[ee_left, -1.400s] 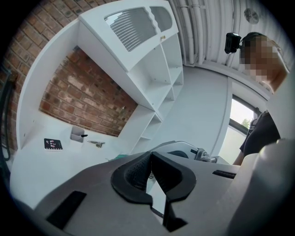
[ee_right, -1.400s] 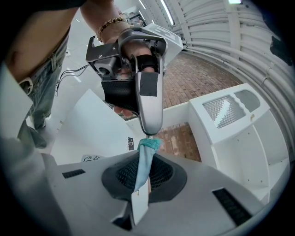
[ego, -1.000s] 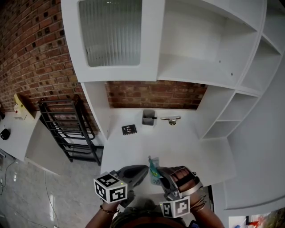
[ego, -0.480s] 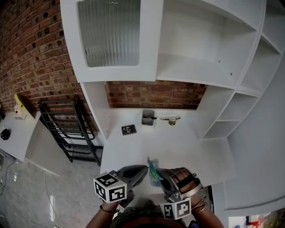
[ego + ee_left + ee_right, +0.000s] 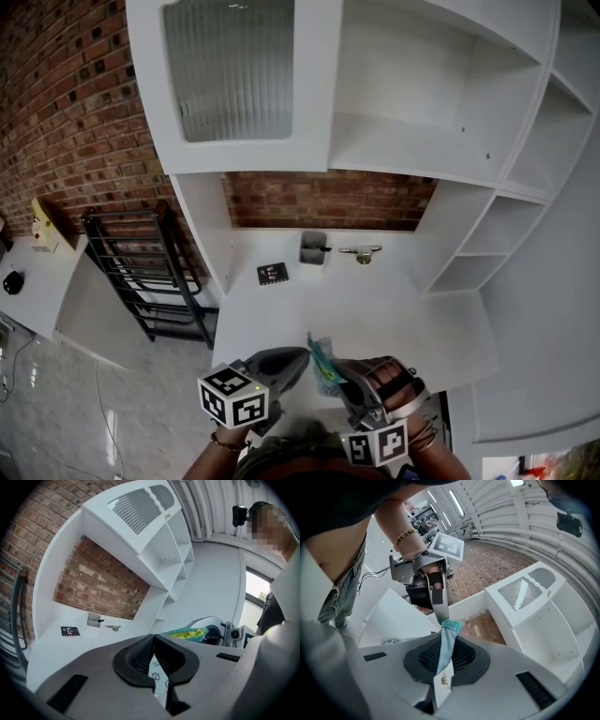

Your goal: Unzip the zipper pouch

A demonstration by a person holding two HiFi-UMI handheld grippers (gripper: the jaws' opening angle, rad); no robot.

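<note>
Zipper pouch: the zipper pouch (image 5: 322, 357), teal outside and yellow inside, is hanging in the air between the two grippers, above the middle of the desk's front edge and not touching the desk (image 5: 375, 309).
Left gripper: the left gripper (image 5: 302, 357) is reaching in from the left. In the left gripper view its jaws are pressing together on a white printed strip at the pouch's end, and the teal and yellow body (image 5: 185, 633) is sticking out beyond them.
Right gripper: the right gripper (image 5: 337, 367) is coming in from the right, tips meeting the left gripper's at the pouch. In the right gripper view its jaws are clamping a pale teal fold of the pouch (image 5: 444, 648). A small brass-coloured part is showing just below the pads. Whether it is the zipper pull cannot be told.
Hands: the person's hands are gripping both handles at the front edge, marker cubes facing up.
Back edge of the desk: a black card (image 5: 272, 273), a grey holder (image 5: 313, 248) and a small metal piece (image 5: 361, 252) are sitting in a row, well apart from the pouch.
Left of the desk: a black rack (image 5: 141, 272) is leaning against the brick wall.
</note>
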